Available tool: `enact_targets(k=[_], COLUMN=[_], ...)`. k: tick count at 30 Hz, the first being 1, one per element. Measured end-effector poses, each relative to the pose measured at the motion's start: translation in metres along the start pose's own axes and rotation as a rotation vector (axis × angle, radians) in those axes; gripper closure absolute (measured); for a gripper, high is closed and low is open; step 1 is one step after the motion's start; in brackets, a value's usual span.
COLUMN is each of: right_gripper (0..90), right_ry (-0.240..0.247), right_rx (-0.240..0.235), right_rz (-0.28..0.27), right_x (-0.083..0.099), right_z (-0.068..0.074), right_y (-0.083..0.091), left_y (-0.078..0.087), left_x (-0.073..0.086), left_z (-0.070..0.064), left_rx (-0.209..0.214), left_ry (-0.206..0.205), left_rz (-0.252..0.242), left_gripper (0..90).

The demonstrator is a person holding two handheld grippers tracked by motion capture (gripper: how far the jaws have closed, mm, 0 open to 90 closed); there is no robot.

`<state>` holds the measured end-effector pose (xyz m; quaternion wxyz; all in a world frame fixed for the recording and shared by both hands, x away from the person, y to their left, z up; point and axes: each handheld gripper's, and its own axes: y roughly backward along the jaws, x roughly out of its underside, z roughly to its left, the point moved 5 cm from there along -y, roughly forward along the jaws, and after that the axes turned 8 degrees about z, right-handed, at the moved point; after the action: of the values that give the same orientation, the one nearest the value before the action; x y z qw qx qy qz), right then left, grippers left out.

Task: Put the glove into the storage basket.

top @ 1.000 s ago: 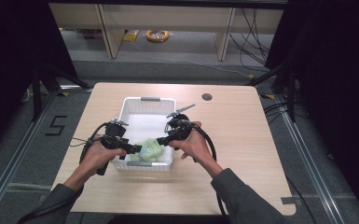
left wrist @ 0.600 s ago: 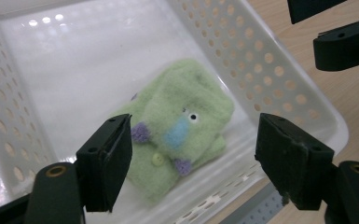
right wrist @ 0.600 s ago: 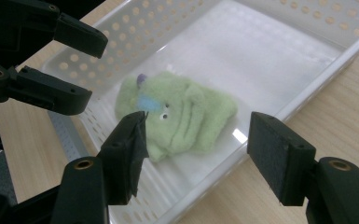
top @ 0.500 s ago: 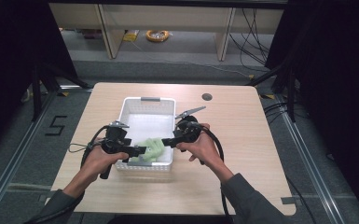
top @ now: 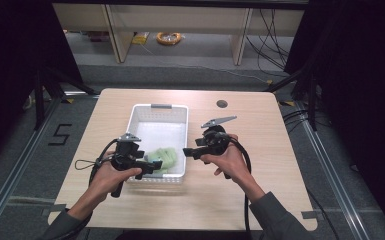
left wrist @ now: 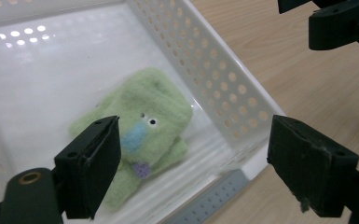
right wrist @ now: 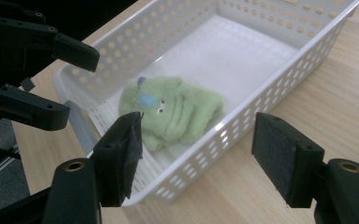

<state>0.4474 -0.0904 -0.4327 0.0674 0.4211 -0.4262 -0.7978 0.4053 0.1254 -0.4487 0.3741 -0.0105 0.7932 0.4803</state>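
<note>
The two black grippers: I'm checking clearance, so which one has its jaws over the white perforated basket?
The left gripper: its open jaws reach over the white perforated basket near the green plush toy. The right gripper hangs beside the basket's outer wall.

The left tongs hide part of the green toy.

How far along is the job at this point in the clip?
Done: the fuzzy green plush toy with a blue nose lies in the near end of the white perforated plastic basket. In hand: nothing; the left tongs and the right tongs are both open, apart from the toy. Left: apparently only pulling the tongs clear.
</note>
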Motion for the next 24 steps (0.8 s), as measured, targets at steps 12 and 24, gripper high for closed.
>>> enact_targets(k=[12,24], right_gripper=[33.9,33.3], right_ry=[0.012,0.006], right_rx=[0.006,0.034], right_rz=[-0.033,-0.072], right_x=[0.017,0.043], right_z=[-0.003,-0.010], right_y=[0.015,0.035], left_y=[-0.001,-0.003], left_x=[0.007,0.013], left_z=[-0.026,-0.038], left_rx=[0.043,0.067], left_ry=[-0.049,-0.075], left_rz=[-0.030,-0.041], left_gripper=[17.3,17.6])
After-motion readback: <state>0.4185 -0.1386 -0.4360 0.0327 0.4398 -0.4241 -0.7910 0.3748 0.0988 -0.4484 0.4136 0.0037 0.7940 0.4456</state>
